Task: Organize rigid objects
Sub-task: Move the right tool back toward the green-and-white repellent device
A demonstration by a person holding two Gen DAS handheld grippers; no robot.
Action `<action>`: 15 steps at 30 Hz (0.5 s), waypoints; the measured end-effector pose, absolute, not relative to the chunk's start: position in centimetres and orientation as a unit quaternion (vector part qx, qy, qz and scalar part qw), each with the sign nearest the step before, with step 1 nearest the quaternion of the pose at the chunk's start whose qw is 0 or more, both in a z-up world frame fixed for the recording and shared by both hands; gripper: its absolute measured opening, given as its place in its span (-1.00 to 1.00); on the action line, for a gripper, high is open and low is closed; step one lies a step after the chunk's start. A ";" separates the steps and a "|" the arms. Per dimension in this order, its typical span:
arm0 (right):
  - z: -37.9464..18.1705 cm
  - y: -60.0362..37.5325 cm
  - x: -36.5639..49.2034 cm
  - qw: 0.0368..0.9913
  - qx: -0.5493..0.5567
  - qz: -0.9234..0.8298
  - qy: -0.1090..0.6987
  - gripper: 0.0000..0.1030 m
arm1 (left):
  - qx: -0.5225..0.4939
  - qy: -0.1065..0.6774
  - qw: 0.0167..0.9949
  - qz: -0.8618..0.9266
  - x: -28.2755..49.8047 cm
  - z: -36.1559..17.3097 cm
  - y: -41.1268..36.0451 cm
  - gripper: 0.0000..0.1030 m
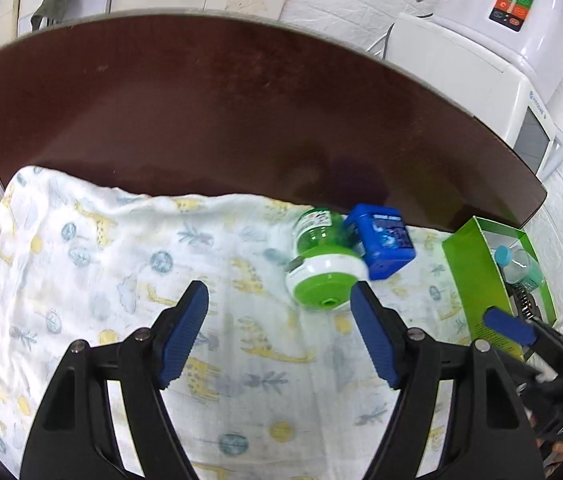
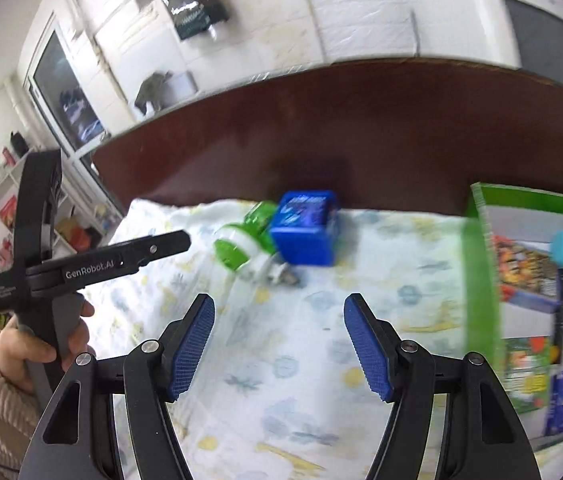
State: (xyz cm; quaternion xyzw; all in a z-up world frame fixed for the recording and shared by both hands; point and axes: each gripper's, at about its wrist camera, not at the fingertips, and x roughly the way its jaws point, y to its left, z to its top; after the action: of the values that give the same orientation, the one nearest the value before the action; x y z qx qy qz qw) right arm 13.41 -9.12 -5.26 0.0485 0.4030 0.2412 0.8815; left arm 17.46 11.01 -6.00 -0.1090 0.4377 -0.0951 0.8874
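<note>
The green jar (image 1: pixel 323 258) lies on its side on the cloth (image 1: pixel 121 280), lid toward the camera and bottom toward the table (image 1: pixel 241 100), touching the blue box (image 1: pixel 383 240). The green carton (image 1: pixel 477 280) stands near, on the right. The left gripper (image 1: pixel 279 338) and right gripper (image 2: pixel 279 346) both have jaws apart, holding nothing.

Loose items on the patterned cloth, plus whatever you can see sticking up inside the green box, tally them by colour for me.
Green and white: 1, the plug-in device lying on the cloth
Blue: 1, the blue box touching it
Clear with a light blue cap: 1, the bottle in the green box
Total: 3
</note>
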 end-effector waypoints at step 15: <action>-11.1 -8.2 20.0 0.834 0.190 0.232 0.463 0.34 | -0.123 0.439 0.883 -0.113 22.9 -8.1 12.0 0.42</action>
State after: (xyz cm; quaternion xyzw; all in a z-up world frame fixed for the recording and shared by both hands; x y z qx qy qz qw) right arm 20.02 -8.19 -11.12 0.1903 0.4631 0.2319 0.8340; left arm 22.88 11.99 -8.10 -0.1231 0.4385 -0.1131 0.8830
